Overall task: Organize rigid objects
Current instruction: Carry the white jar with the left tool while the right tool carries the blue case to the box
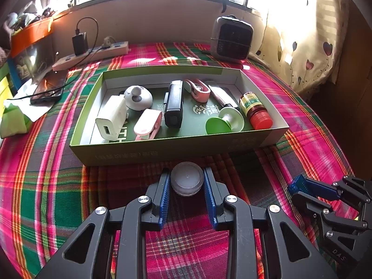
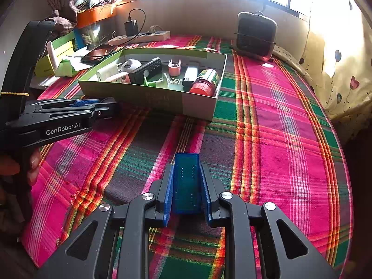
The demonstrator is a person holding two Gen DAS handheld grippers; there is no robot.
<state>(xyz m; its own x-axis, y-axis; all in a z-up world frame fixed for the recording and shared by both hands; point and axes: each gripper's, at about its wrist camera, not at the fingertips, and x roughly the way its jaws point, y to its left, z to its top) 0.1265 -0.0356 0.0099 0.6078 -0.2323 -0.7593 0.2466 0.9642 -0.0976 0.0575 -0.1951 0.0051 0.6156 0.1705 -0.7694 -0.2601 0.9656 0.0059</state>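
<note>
My left gripper (image 1: 187,180) is shut on a small clear round jar (image 1: 187,183), just in front of the green cardboard box (image 1: 162,151) on the plaid cloth. Inside the box lie a white charger (image 1: 109,118), a white round gadget (image 1: 138,97), a pink clip (image 1: 147,124), a black device (image 1: 174,103), a green suction cup (image 1: 224,121) and a red-capped bottle (image 1: 254,110). My right gripper (image 2: 186,172) is shut on a blue translucent rectangular case (image 2: 186,181) above the cloth, right of the left gripper (image 2: 109,108).
A small heater (image 1: 232,38) stands behind the box at the back right. A power strip (image 1: 93,54) with a plugged charger, a phone (image 1: 48,87) and a green tissue pack (image 1: 14,121) lie at the left. A curtain (image 1: 302,46) hangs at the right edge.
</note>
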